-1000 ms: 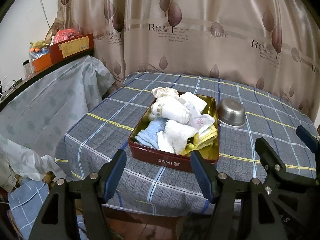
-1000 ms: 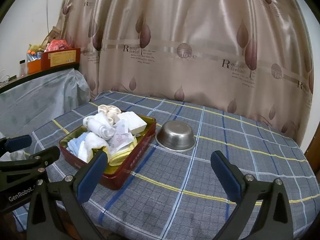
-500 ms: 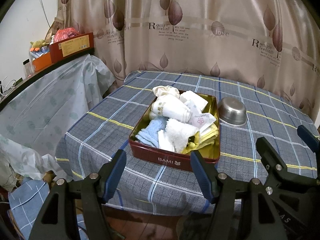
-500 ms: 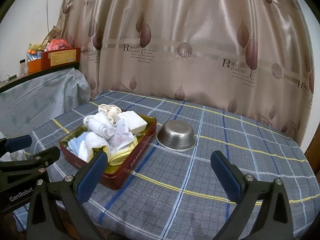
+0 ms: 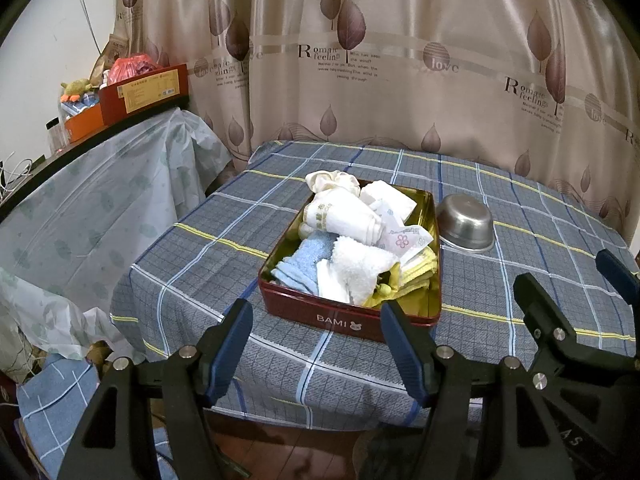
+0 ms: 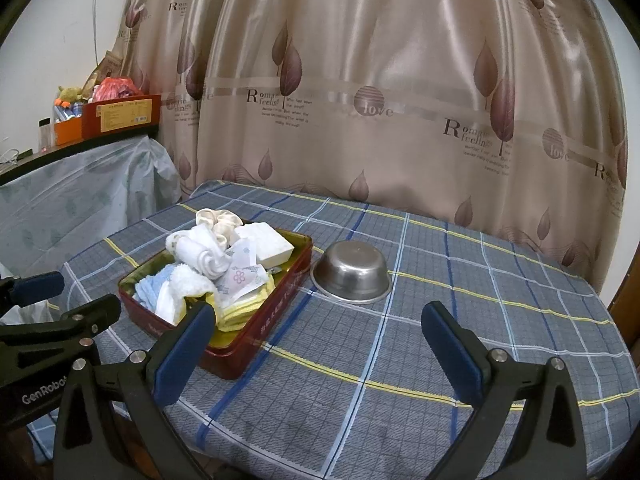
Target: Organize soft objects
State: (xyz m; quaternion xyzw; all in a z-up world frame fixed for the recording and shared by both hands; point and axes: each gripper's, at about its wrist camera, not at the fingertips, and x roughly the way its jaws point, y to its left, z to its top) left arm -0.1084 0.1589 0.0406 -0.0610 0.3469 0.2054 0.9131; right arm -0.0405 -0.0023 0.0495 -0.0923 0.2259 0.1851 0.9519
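Now both grippers hang short of the bench (image 6: 400,360), jaws spread wide and holding nothing. The left gripper (image 5: 316,344) points at the near end of the red tin (image 5: 348,318), just short of it; the right gripper (image 6: 316,344) sits to its right, facing bare checked cloth, its left finger overlapping the tin's near corner in its own view.

The tin stands on the bench near its left side and is heaped with soft things: a cream scrunchie (image 5: 332,182) at the far end, a rolled white towel (image 5: 344,216) beside a white block (image 6: 266,242), tissue packets (image 5: 404,236) in the middle, a blue cloth (image 5: 304,266) and a fluffy white cloth (image 5: 360,266) at the near end, yellow cloths (image 6: 244,304) underneath.

A steel bowl (image 6: 352,272) lies upside down just beside the tin's right wall.
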